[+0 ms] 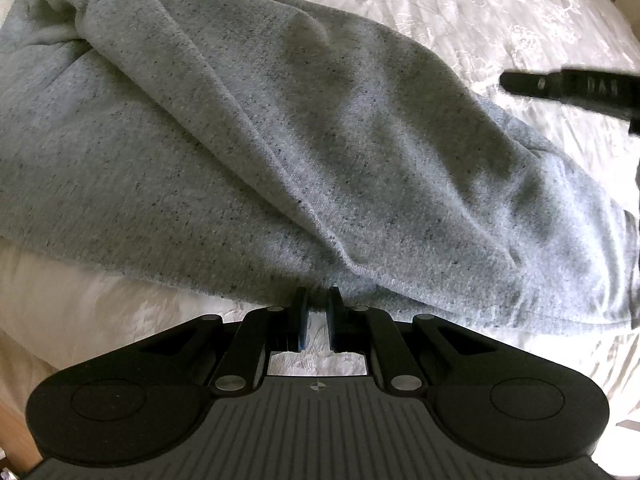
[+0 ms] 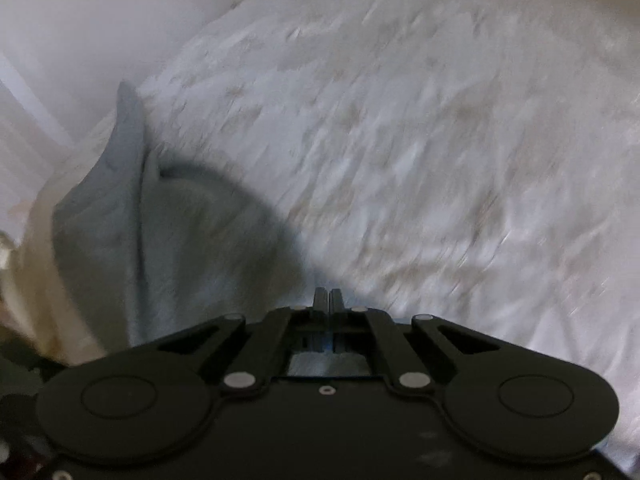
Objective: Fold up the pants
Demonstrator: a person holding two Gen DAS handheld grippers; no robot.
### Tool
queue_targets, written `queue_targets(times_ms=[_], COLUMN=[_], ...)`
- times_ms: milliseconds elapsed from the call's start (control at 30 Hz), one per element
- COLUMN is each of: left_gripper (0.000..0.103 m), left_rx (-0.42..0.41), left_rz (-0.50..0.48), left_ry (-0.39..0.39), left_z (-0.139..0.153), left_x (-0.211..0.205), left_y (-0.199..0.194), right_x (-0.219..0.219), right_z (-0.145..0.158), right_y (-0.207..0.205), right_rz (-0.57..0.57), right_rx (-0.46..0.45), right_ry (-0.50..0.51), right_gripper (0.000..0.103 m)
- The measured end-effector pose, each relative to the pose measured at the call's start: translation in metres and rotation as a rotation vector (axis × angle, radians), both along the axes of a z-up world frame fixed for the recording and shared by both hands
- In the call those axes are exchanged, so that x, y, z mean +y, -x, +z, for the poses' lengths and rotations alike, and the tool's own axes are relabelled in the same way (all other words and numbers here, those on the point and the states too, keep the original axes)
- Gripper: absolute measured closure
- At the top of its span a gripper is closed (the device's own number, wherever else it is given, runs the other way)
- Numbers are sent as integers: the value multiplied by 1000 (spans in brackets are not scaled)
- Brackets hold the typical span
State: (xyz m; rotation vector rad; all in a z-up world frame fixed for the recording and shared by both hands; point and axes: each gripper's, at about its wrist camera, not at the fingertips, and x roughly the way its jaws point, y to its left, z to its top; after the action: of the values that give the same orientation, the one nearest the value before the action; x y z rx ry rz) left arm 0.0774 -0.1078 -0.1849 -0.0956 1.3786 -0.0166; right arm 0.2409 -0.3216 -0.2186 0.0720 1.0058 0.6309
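We're mid-fold here, and the grey sweatpants are lying in a loose heap on the bed, which wears a pale patterned bedspread. One layer already lies diagonally over another, with a long ridge running down toward the near hem. So my read is that a first fold is in place and the next one is being set up.

Left gripper sits right at the near edge of the fabric. Its fingers stand a little apart, a narrow gap showing bedspread between them. The tips reach the hem, but I can't tell whether any cloth is actually caught between them. It looks more like touching than pinching.

Over to the right gripper. This view is smeared with motion blur, so it seems to be travelling. Its fingers are pressed together with hardly a slit between, and nothing visible is held. The sweatpants lie to its left and run beneath it, with open bedspread ahead. In the left wrist view, the right gripper shows as a dark bar at the far right, above the bedspread and just clear of the cloth.

Next move, in my judgement: both tools need a firm pinch on an edge, then a level carry across so the layers land square.
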Motion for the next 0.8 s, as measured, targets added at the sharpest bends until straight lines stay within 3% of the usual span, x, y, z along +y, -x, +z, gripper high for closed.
queue_targets(times_ms=[67, 167, 333, 533, 600, 633, 700, 800], left_gripper=[93, 93, 93, 93, 93, 93, 93, 93], left_rx=[-4, -7, -9, -39, -51, -60, -75, -105], left_rz=[5, 7, 9, 54, 63, 64, 60, 44], left_ry=[2, 3, -11, -10, -10, -10, -14, -18], left_z=[1, 2, 5, 19, 23, 25, 29, 36], left_x=[0, 2, 8, 28, 35, 39, 46, 63], left_y=[2, 5, 14, 28, 29, 30, 29, 25], right_x=[-3, -3, 19, 37, 40, 41, 45, 49], right_z=[3, 2, -15, -29, -27, -26, -17, -4], right_y=[-6, -14, -13, -11, -9, -8, -3, 3], right_rz=[-41, -20, 55, 64, 73, 86, 114, 98], right_rx=[-9, 51, 111, 128, 109, 97, 50, -67], right_ry=[-8, -68, -8, 29, 23, 16, 26, 127], right_gripper=[97, 83, 80, 78, 87, 101, 101, 101])
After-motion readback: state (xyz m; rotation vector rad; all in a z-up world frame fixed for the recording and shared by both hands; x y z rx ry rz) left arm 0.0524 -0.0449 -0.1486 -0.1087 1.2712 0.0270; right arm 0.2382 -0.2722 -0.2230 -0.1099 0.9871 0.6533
